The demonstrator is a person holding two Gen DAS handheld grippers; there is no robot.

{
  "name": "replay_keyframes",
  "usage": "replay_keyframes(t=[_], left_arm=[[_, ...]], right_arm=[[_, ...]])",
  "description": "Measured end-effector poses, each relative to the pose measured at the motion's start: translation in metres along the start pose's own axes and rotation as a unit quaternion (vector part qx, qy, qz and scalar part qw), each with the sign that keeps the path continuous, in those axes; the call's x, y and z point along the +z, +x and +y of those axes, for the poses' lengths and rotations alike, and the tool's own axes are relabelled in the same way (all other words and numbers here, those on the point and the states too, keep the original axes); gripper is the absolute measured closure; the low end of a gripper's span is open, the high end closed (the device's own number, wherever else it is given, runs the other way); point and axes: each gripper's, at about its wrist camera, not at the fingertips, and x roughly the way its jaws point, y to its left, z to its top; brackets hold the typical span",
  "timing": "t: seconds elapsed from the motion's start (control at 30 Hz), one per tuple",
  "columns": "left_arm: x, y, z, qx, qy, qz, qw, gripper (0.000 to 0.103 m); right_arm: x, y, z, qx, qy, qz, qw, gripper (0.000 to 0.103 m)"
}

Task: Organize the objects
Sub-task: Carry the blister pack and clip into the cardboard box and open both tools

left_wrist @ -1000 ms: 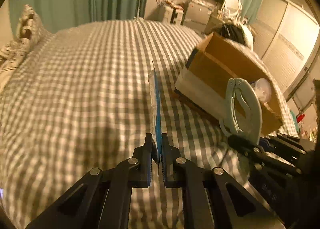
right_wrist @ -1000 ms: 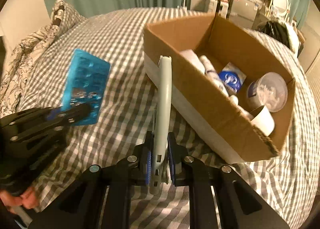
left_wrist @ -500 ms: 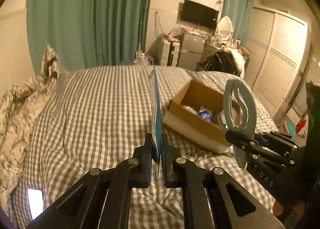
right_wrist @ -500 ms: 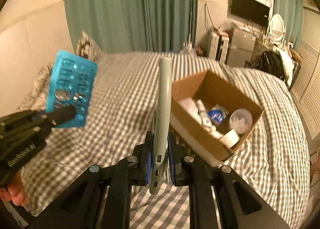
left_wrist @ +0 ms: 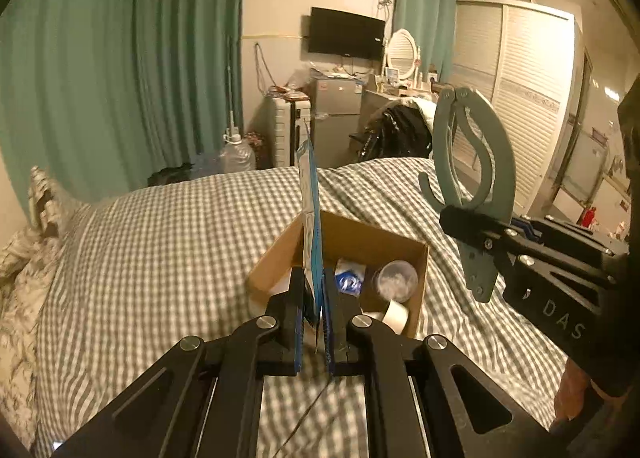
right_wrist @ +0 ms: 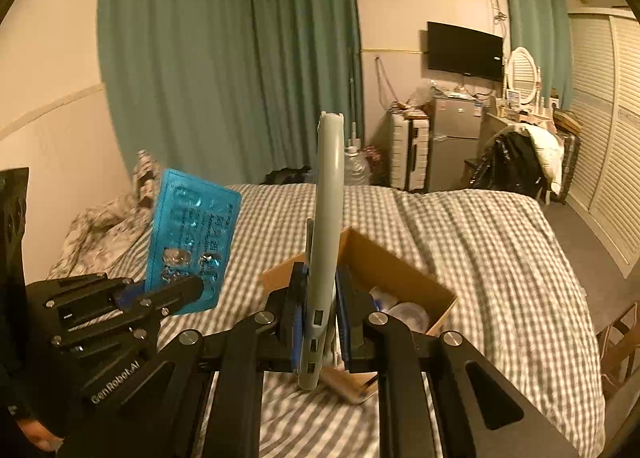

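My left gripper (left_wrist: 314, 312) is shut on a blue blister pack of pills (left_wrist: 311, 218), seen edge-on here and flat-on as the blue pack (right_wrist: 190, 242) in the right wrist view. My right gripper (right_wrist: 322, 322) is shut on a grey plastic clamp-like tool (right_wrist: 326, 226), whose curved grey shape (left_wrist: 474, 182) shows at the right of the left wrist view. Both are held high above the bed. Below them an open cardboard box (left_wrist: 360, 234) sits on the checked bedspread (left_wrist: 160, 250), holding a round tub (left_wrist: 394, 280), a tape roll (left_wrist: 394, 312) and a blue packet.
Pillows (right_wrist: 104, 226) lie at the bed's left end. Beyond the bed stand green curtains (left_wrist: 120, 70), a white suitcase (right_wrist: 410, 152), a small fridge (right_wrist: 458, 138), a chair draped with clothes (right_wrist: 516, 162) and louvred wardrobe doors (left_wrist: 520, 98). A hand (left_wrist: 572, 394) holds the right gripper's handle.
Both grippers have risen well above the bed with their objects still clamped; the box and bedspread now look smaller and lower, and the room's far wall has come into view.
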Motion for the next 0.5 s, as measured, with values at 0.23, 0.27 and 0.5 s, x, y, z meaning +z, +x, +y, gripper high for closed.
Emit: replay_keyframes(t=[0.23, 0.27, 0.5], left_arm=[[0.017, 0.069, -0.019, -0.008, 0.006, 0.033, 0.9994, 0.096], [0.016, 0.080, -0.021, -0.008, 0.008, 0.040, 0.9991, 0.096], [0.005, 0.142, -0.021, 0.002, 0.022, 0.088, 0.9959, 0.096]], right_arm=[[0.012, 0.061, -0.040, -0.010, 0.024, 0.023, 0.999, 0.090], [0.010, 0.069, -0.045, -0.008, 0.028, 0.030, 0.999, 0.090], [-0.024, 0.135, -0.071, 0.002, 0.061, 0.087, 0.994, 0.090]])
